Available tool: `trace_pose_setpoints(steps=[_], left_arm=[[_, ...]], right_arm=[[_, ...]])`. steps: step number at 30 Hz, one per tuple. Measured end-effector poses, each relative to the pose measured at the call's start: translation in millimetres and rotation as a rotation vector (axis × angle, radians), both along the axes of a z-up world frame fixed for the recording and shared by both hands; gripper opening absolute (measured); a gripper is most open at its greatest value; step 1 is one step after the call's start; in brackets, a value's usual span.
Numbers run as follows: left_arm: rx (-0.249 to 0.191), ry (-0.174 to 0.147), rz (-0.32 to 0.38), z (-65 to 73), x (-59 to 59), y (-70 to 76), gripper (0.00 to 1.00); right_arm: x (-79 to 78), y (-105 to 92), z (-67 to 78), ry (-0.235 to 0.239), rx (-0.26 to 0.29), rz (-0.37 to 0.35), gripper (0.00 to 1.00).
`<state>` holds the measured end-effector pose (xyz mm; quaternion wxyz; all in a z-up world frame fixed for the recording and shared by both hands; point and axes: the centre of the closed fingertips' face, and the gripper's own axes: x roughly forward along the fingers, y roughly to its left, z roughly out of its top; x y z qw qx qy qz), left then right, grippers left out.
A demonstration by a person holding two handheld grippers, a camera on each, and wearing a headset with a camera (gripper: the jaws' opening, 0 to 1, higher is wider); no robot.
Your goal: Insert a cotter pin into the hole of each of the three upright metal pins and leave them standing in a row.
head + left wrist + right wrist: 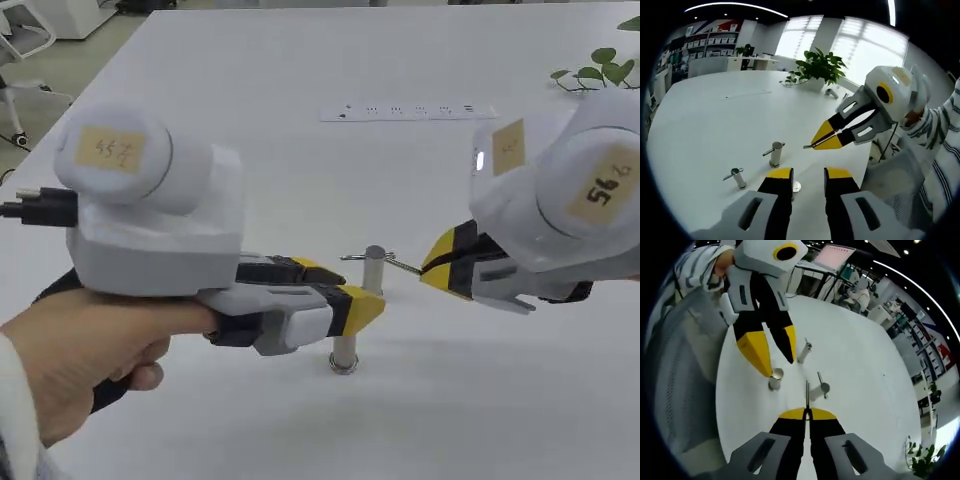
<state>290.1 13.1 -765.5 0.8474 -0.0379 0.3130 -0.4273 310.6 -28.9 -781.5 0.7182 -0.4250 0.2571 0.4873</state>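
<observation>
Three upright metal pins stand on the white table. In the left gripper view two of them (776, 154) (739, 177) each carry a cotter pin through the top. The third pin (795, 186) stands between the jaws of my left gripper (807, 175), which is open around it without touching. My right gripper (807, 412) is shut on a thin cotter pin (807, 395) that sticks out forward, its tip close to the pins. In the head view the left gripper (365, 305) comes in from the left, covering the middle of a pin (343, 360). The right gripper (432, 268) comes in from the right.
A white power strip (408, 111) lies farther back on the table (250, 140). A potted plant (598, 68) stands at the far right edge. A hand (80, 350) holds the left gripper at the near left.
</observation>
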Motion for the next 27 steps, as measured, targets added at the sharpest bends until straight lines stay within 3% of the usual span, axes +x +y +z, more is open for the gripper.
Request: trace_pose_setpoints(steps=[4,8,11,27], left_arm=[[-0.025,0.024,-0.002,0.4,-0.4,-6.2,0.18],[-0.039,0.045,-0.005,-0.8,0.1,-11.9,0.16],[-0.047,0.064,-0.005,-3.0,0.4,-15.8,0.14],[-0.049,0.099,-0.041,-10.6,-4.8,-30.3,0.11]], right_arm=[[-5.0,-0.5,-2.5,0.027,0.027,-0.008,0.02],[-7.0,-6.5,-7.6,0.013,0.009,-0.004,0.02],[-11.8,-6.3,-8.6,0.04,0.042,-0.017,0.02],[-26.4,-3.7,-9.6,0.024,0.065,0.006,0.02]])
